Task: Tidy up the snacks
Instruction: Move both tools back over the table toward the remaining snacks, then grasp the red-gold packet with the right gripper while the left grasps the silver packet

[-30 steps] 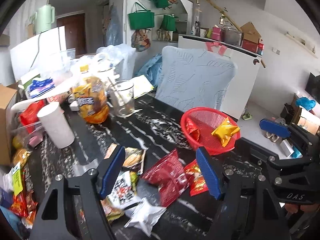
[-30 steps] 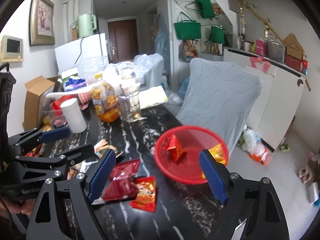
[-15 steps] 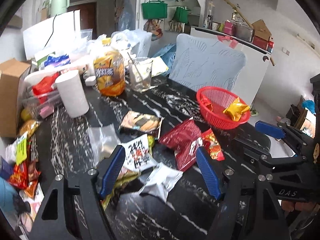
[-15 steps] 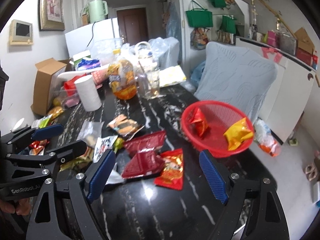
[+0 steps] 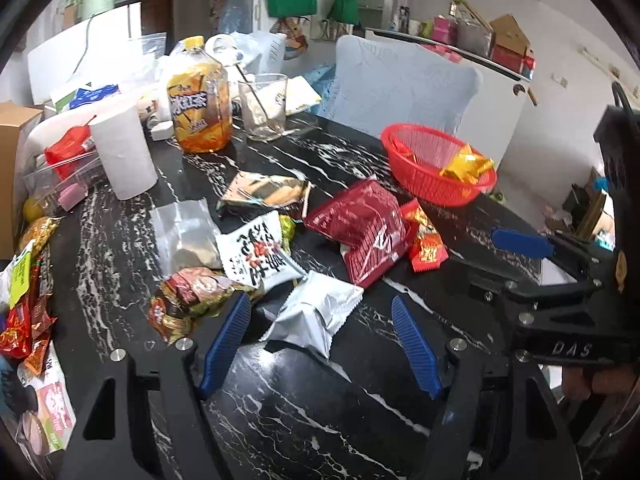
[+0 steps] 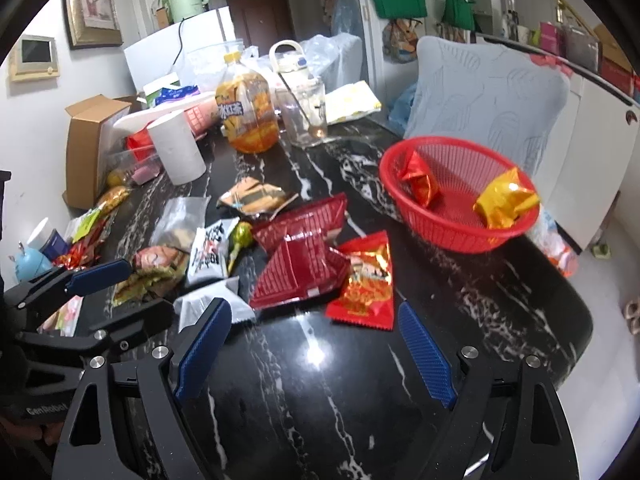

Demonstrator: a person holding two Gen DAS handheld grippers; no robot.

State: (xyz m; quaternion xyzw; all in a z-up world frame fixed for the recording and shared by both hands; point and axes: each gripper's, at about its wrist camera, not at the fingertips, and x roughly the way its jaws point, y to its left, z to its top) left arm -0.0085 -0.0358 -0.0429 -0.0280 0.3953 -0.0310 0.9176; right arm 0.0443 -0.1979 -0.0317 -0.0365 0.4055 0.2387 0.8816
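Both claws hang spread over the black marbled tabletop [image 5: 304, 408], pinching nothing. The left claw [image 5: 320, 320] frames a silver packet [image 5: 316, 314] at lower centre of its view. The right claw [image 6: 316, 320] sits below a red-gold packet [image 6: 366, 280]. Loose snacks crowd mid-frame; the red basket [image 6: 440, 236], right of centre, holds two.

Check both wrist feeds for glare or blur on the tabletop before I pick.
Right wrist view: a bright glare patch on the black marble table just past the open right gripper. Left wrist view: no strong glare; the silver packet reads sharp; fisheye bends the edges.
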